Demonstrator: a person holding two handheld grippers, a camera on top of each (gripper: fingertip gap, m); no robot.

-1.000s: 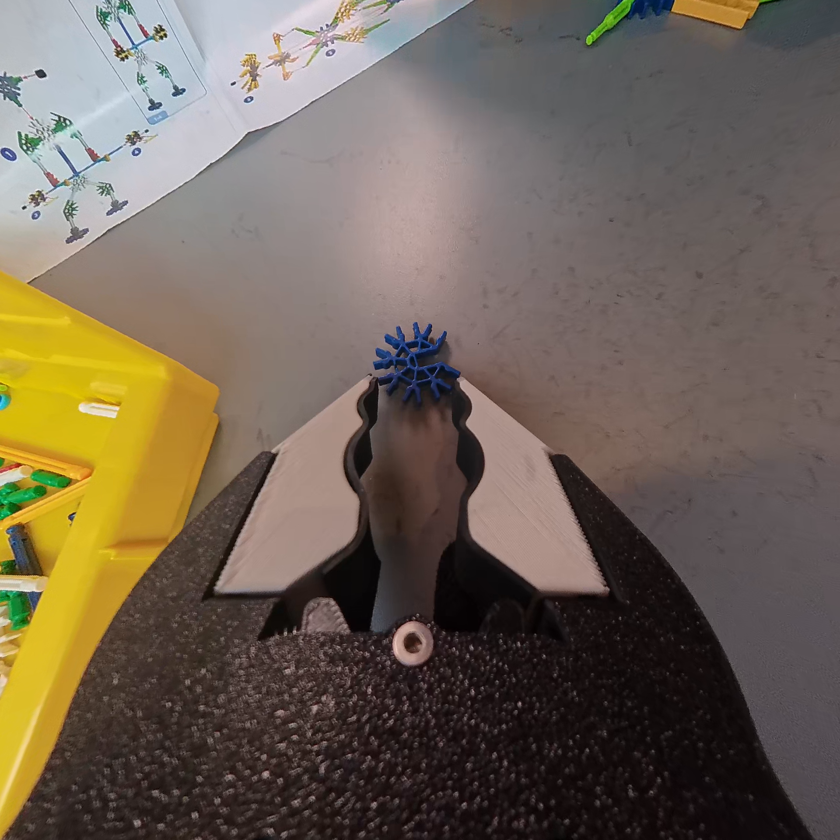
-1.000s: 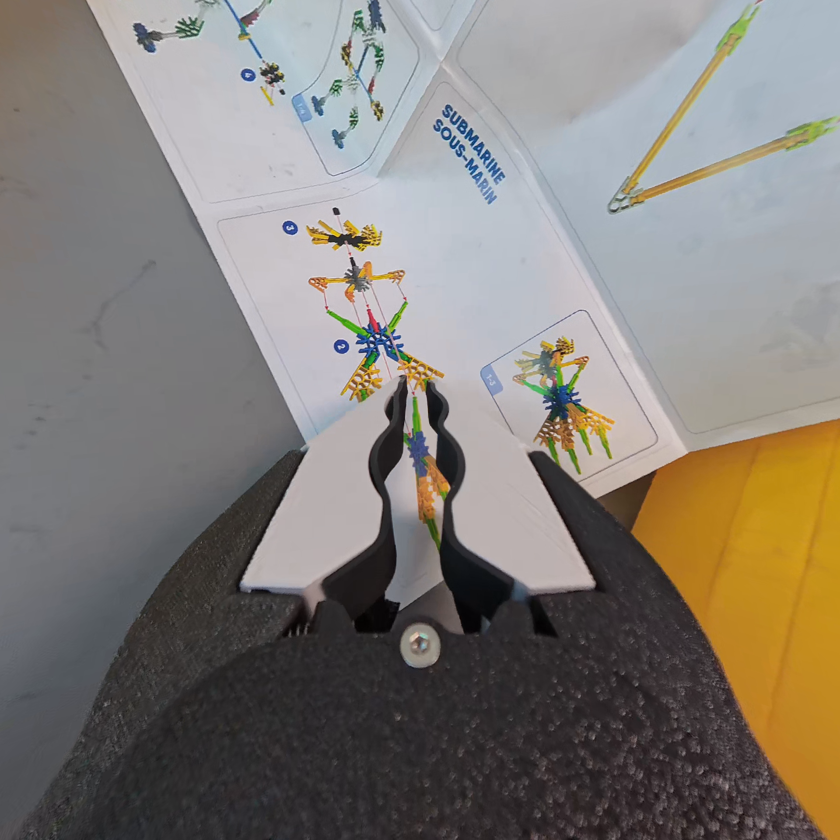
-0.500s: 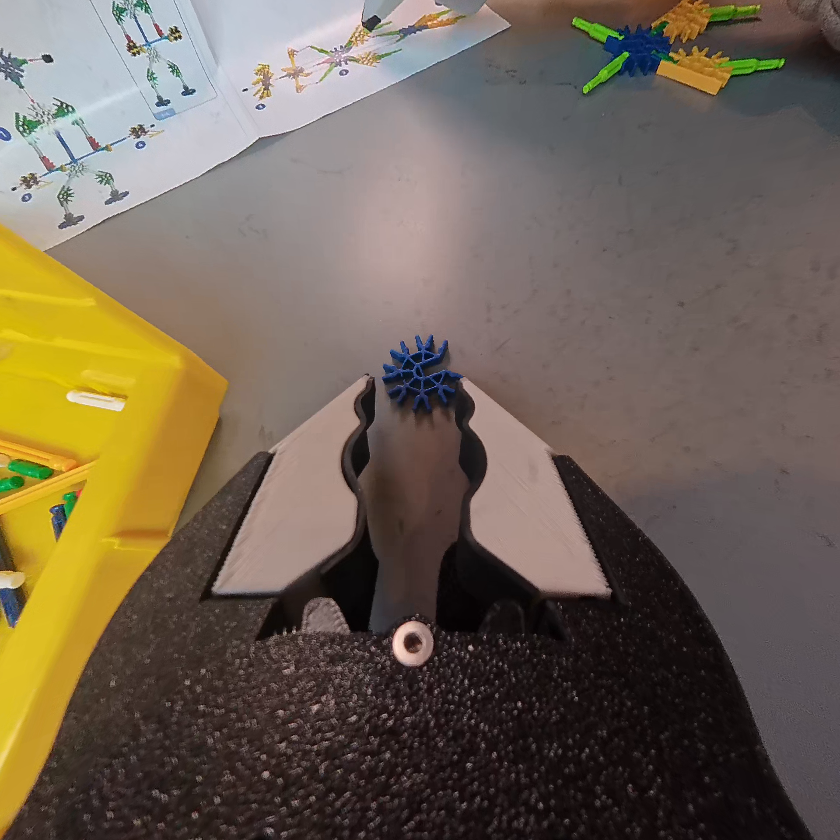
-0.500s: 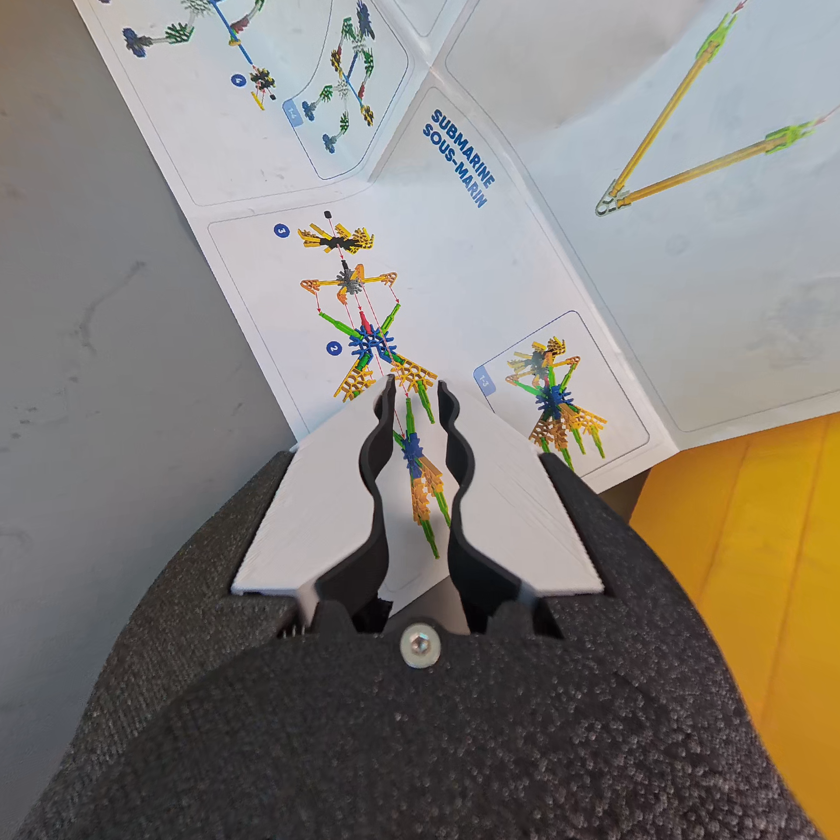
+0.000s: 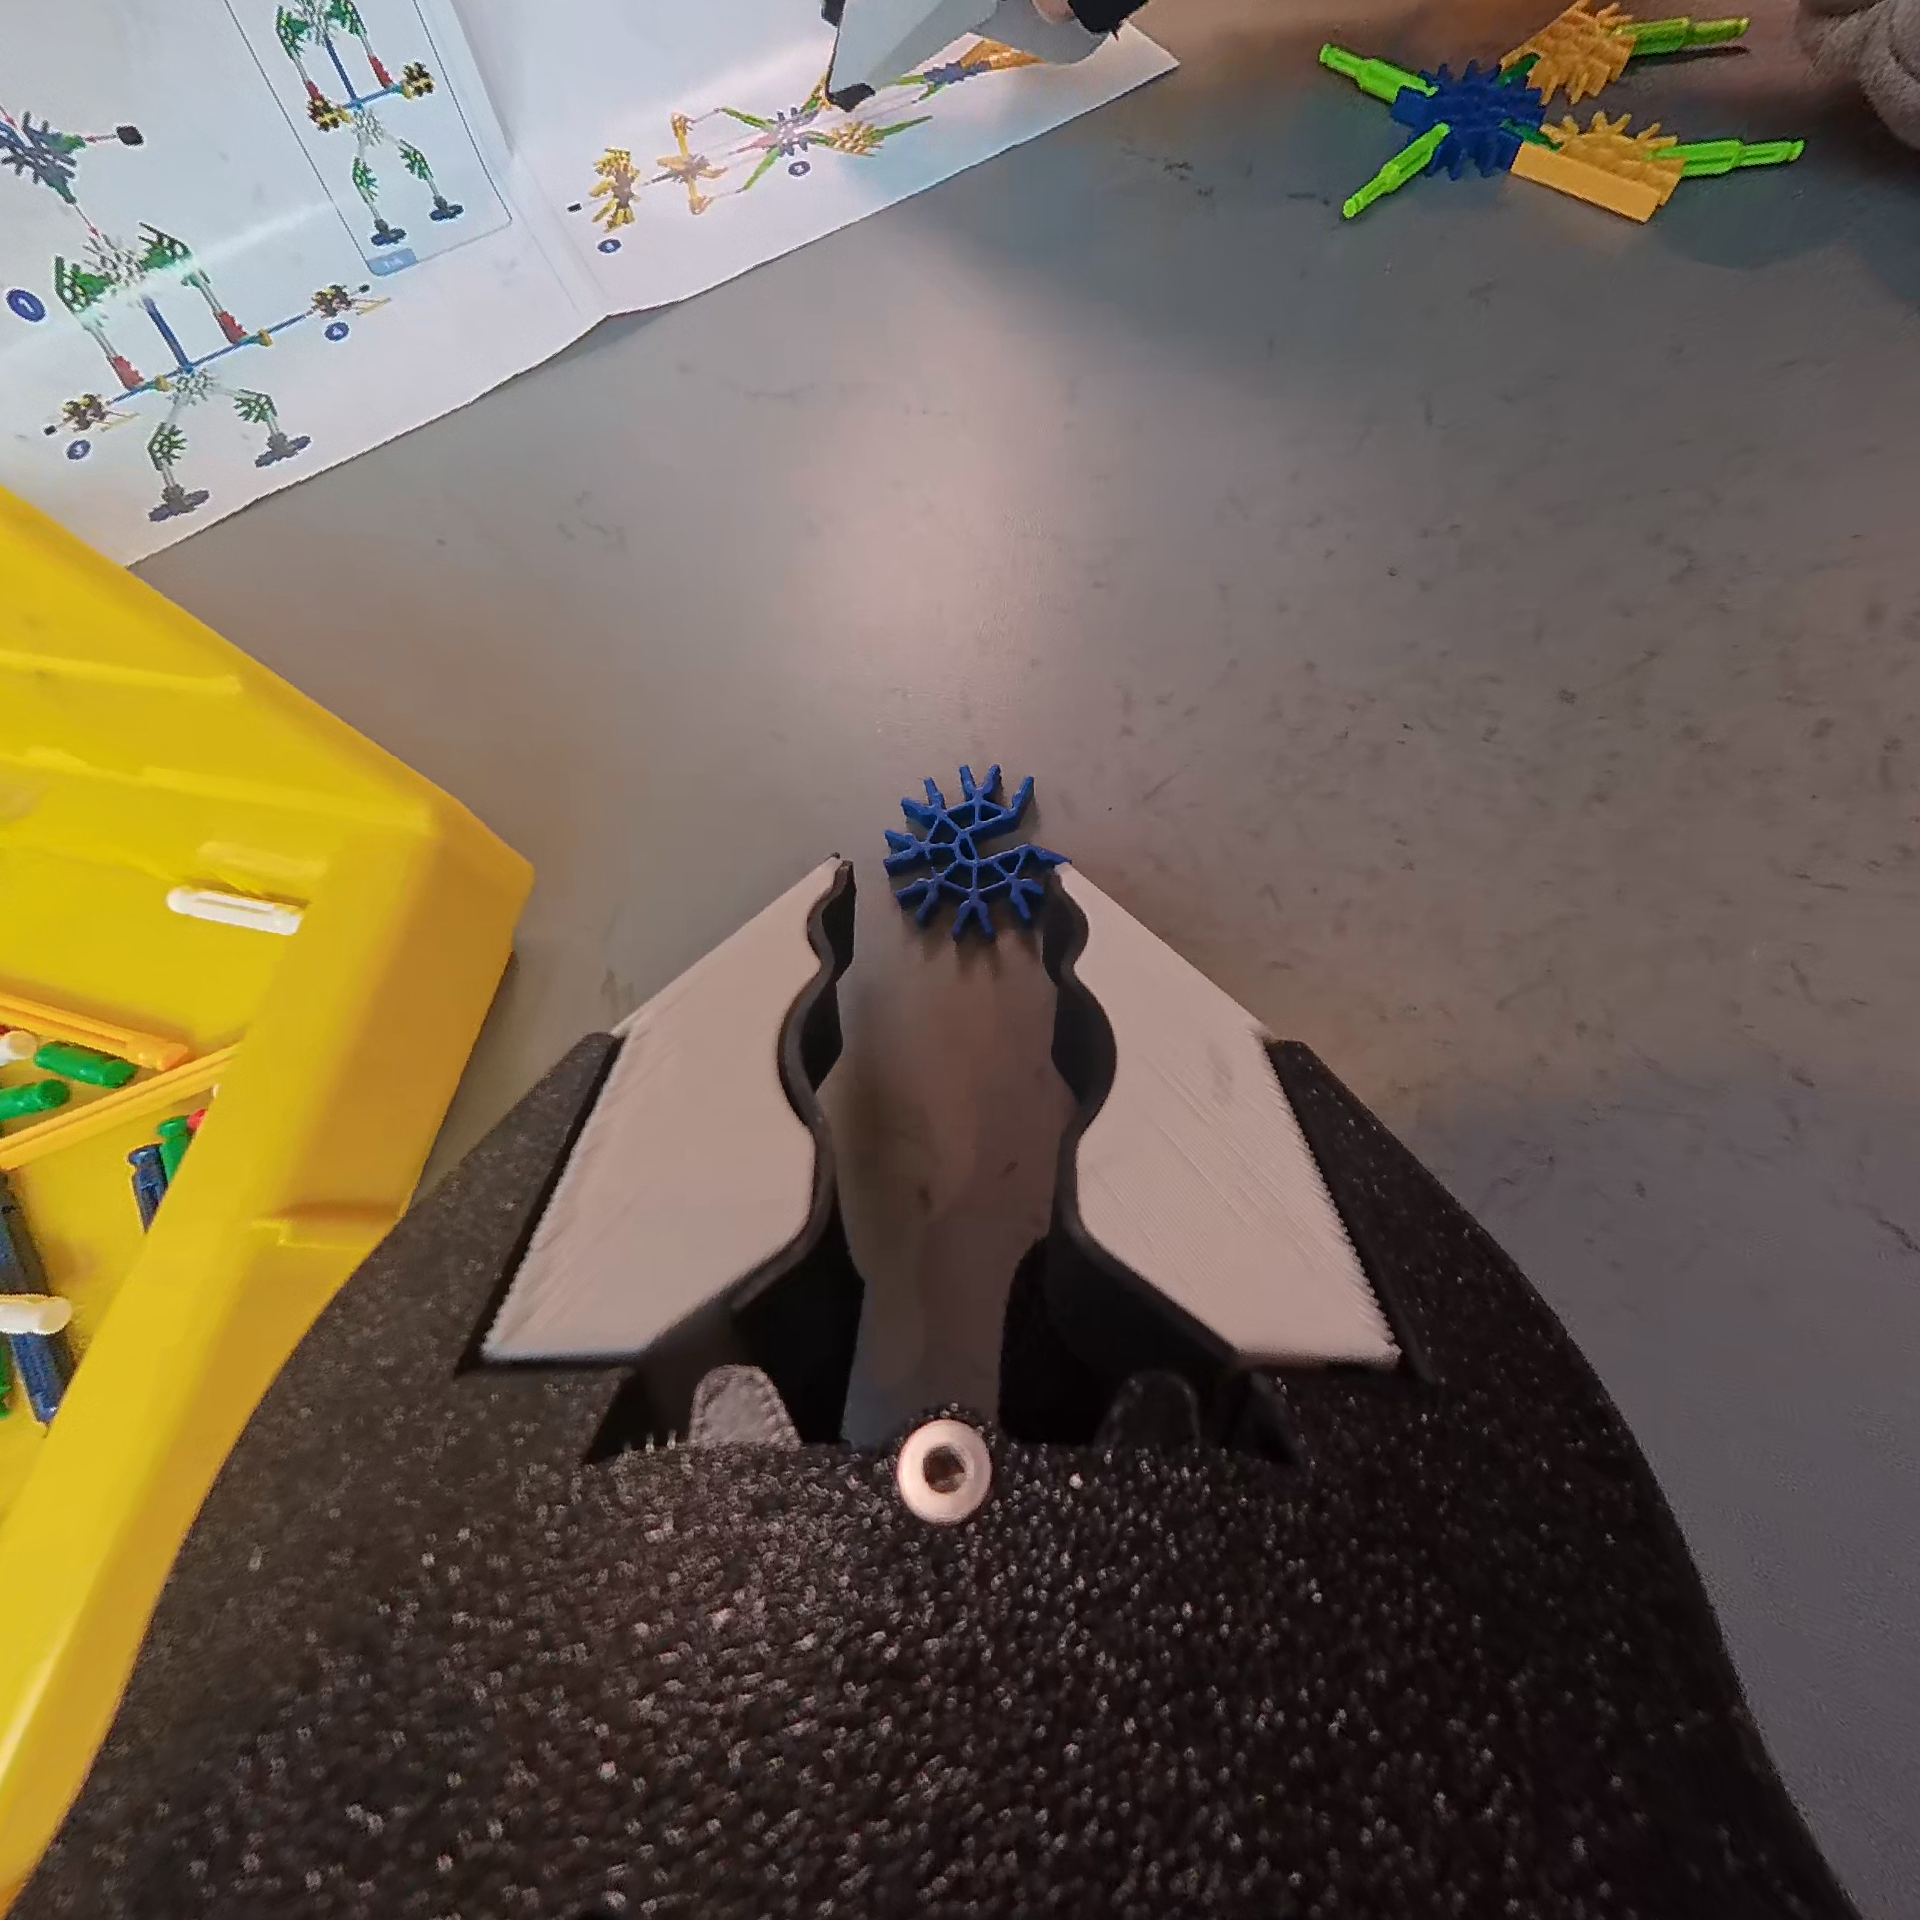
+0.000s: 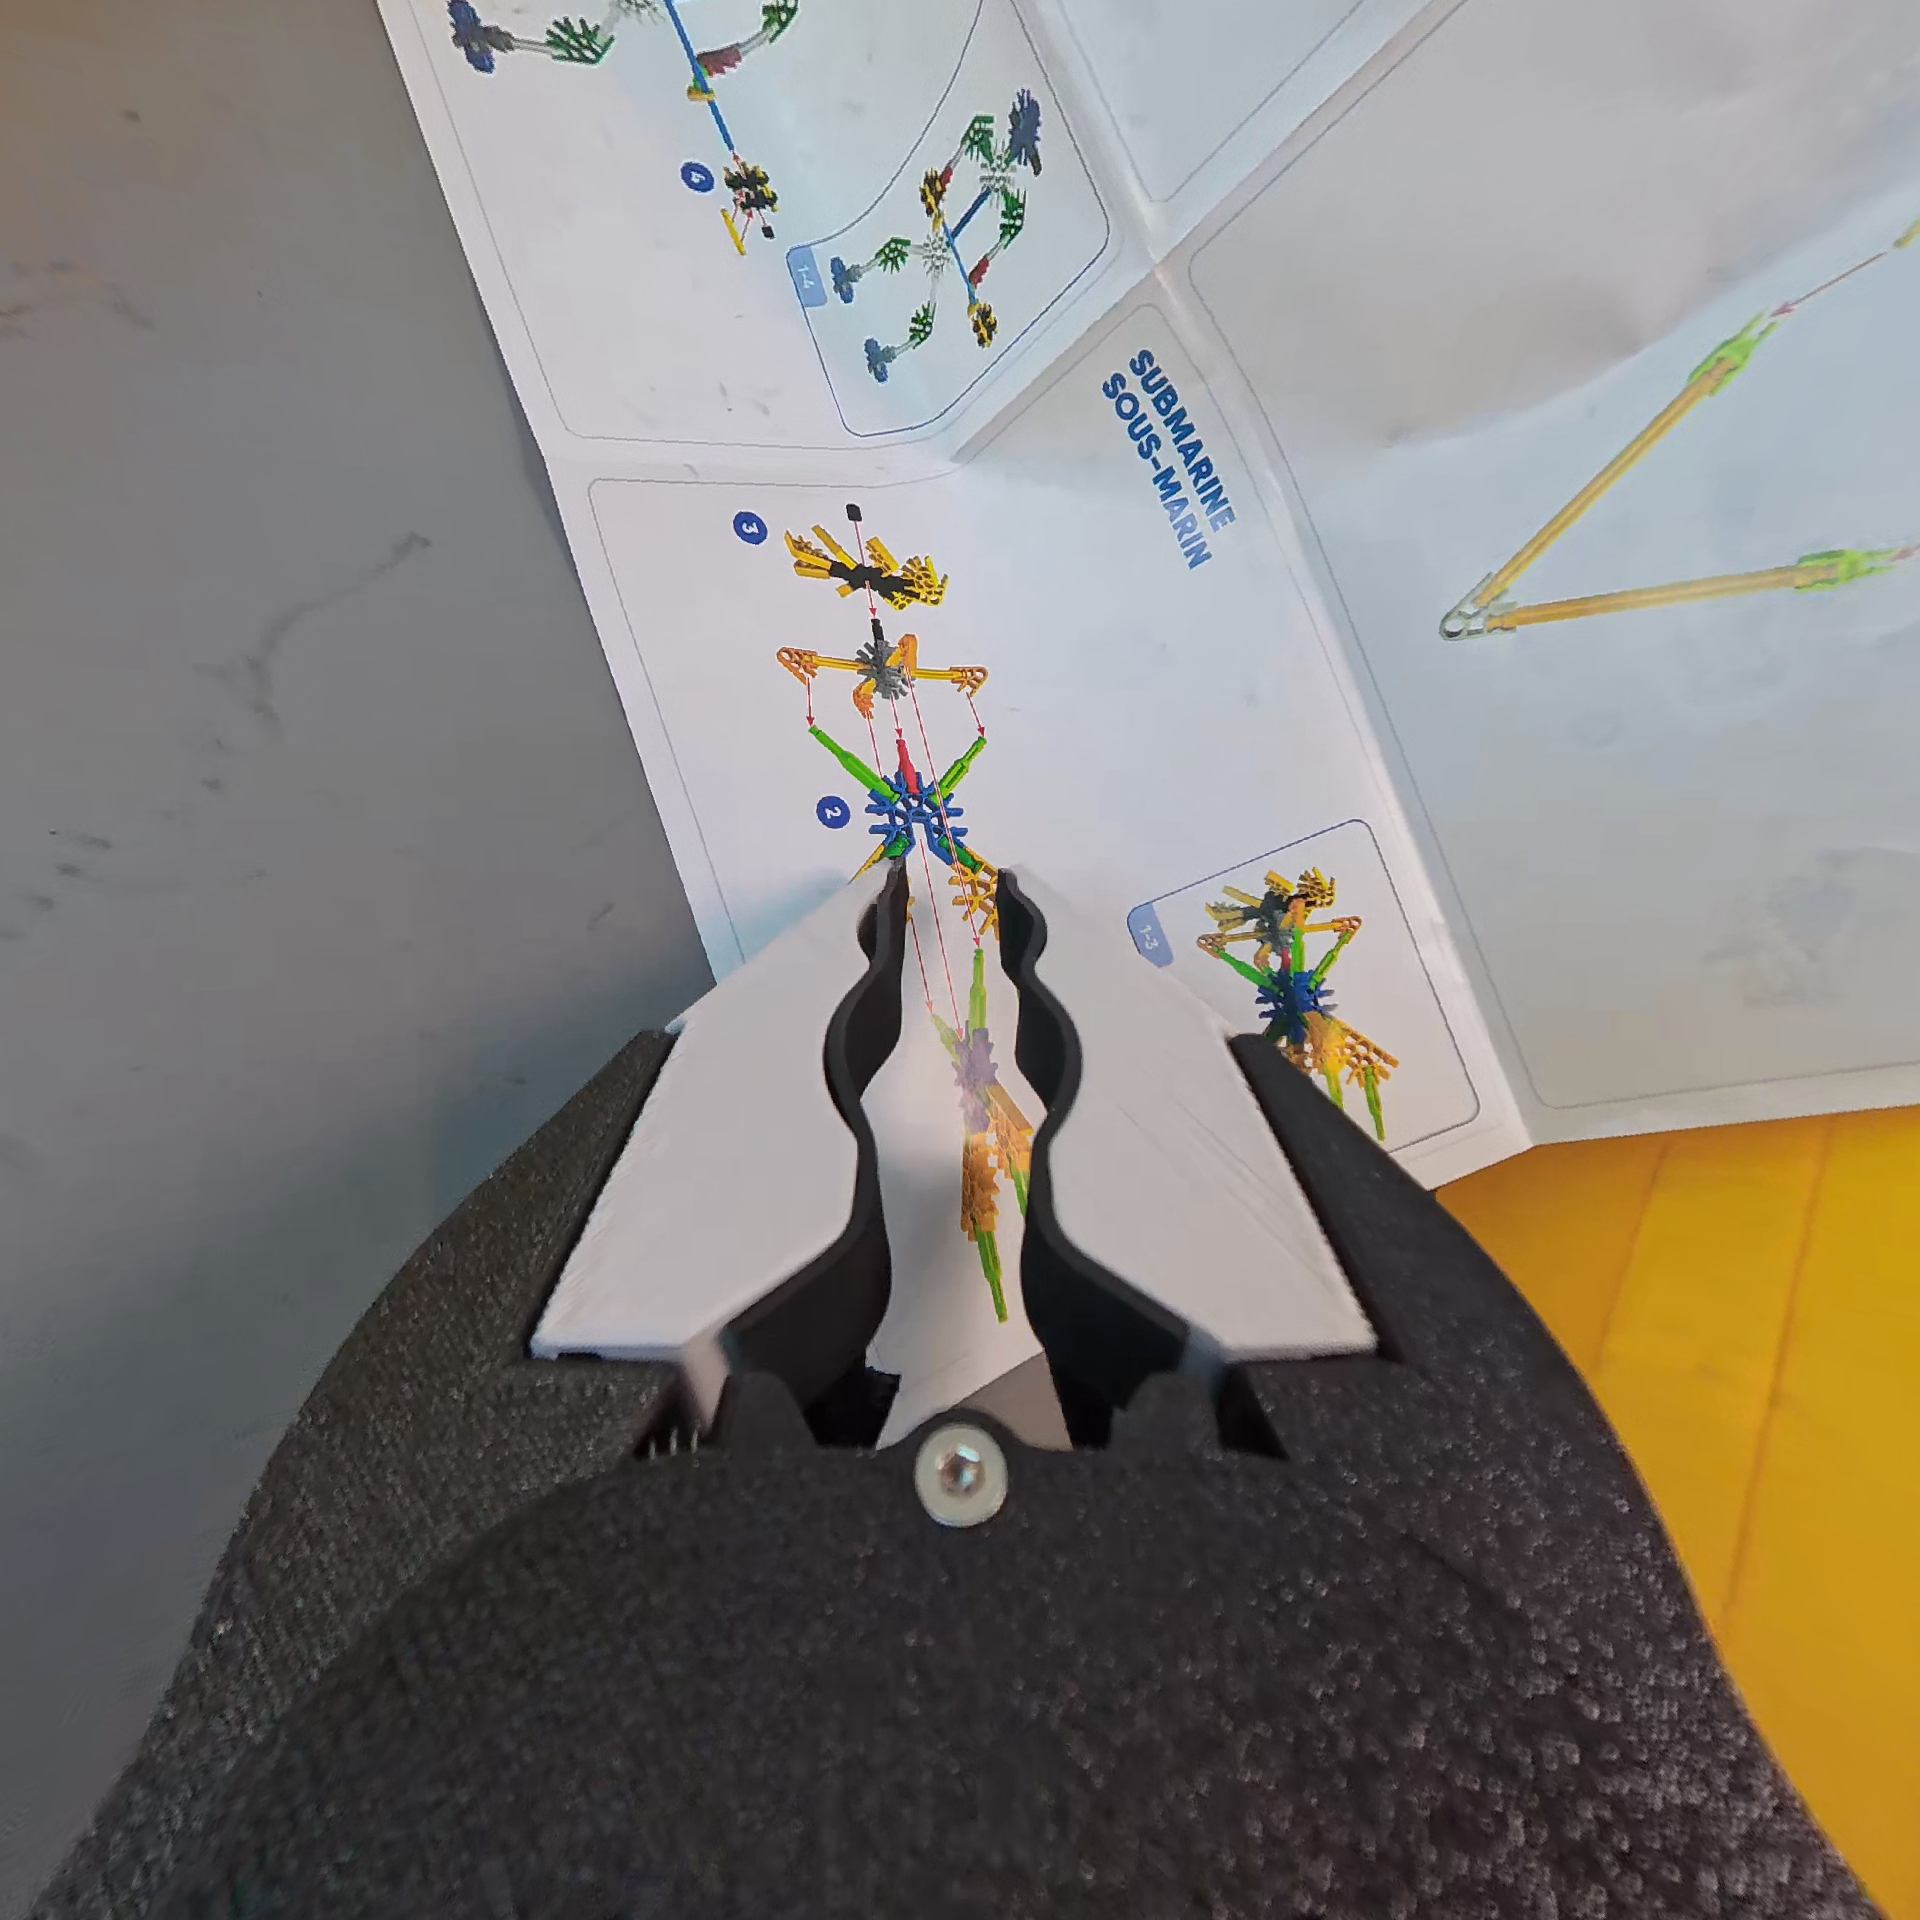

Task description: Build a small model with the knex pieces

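Observation:
My left gripper [image 5: 951,873] is open low over the grey table [image 5: 1351,727]. A blue snowflake-shaped connector [image 5: 966,852] lies at its tips, against the right finger, with a gap to the left finger. My right gripper [image 6: 948,883] is slightly open and empty, hovering over a white instruction sheet [image 6: 1143,727] with printed model drawings. One finger of the right gripper also shows at the top of the left wrist view [image 5: 873,62], over the same sheet [image 5: 260,156].
A yellow parts box [image 5: 312,935] with rods inside stands to the left of the left gripper. A small assembly [image 5: 1475,114] of a blue hub, green rods and yellow connectors lies at the far right. A yellow surface [image 6: 1714,1351] borders the sheet. Left tips to right tips: about 25 centimetres. The small assembly [image 5: 1475,114] sits 15 centimetres or so from the ends of my right fingers.
My left gripper's jaws have spread apart and no longer clamp the blue connector. My right gripper's jaws have opened a little and it has shifted slightly over the sheet.

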